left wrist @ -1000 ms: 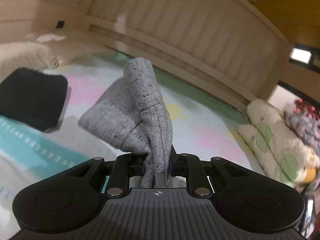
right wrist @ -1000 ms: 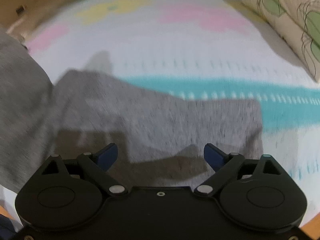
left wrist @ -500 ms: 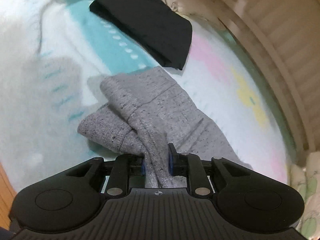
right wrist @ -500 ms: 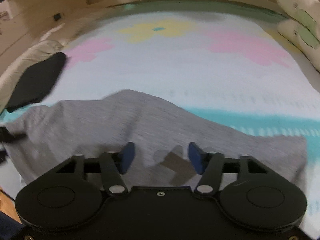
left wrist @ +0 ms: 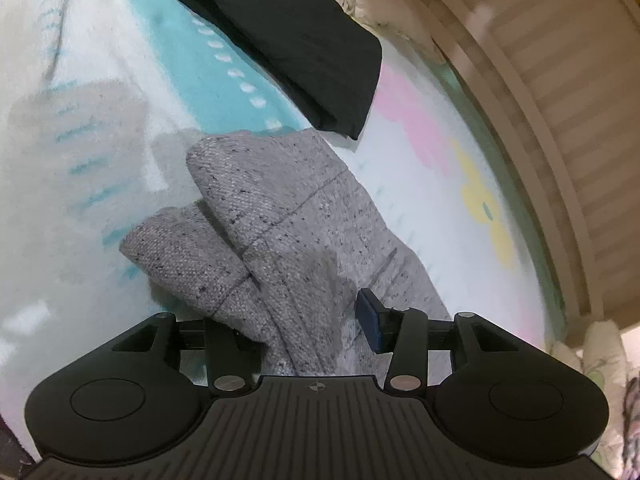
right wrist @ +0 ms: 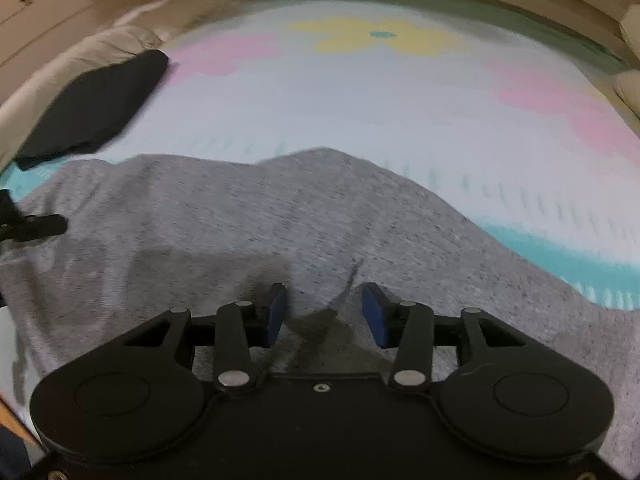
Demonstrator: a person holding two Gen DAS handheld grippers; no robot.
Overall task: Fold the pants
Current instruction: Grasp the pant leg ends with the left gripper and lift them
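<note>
1. The grey pants point(right wrist: 248, 216) lie spread out on the bed cover point(right wrist: 360, 104); the cover is white with pink and yellow flowers and a blue-green stripe.
2. In the left wrist view, two soft folded ends of the grey pants point(left wrist: 280, 224) point away from the camera; one end lies partly on top of the other.
3. The left gripper point(left wrist: 304, 320) sits low over that cloth; its jaws have just been opening, and now they stand apart.
4. Grey cloth still lies between the left jaws; the right blue pad point(left wrist: 370, 320) shows a small gap beside the cloth, and the left pad is hidden under the fold, so the jaws do not look like they pinch it.
5. The right gripper point(right wrist: 324, 316) is over the wide middle part of the pants; its jaws have just been closing.
6. A little raised crease of grey cloth stands between the two blue pads point(right wrist: 276, 312); the pads are not pressing on it, with room on both sides.
7. A folded black cloth point(left wrist: 288, 40) lies flat on the bed cover, just past the grey pants and not touching them.
8. A pale slatted headboard point(left wrist: 552, 92) runs along the far side of the bed.
</note>
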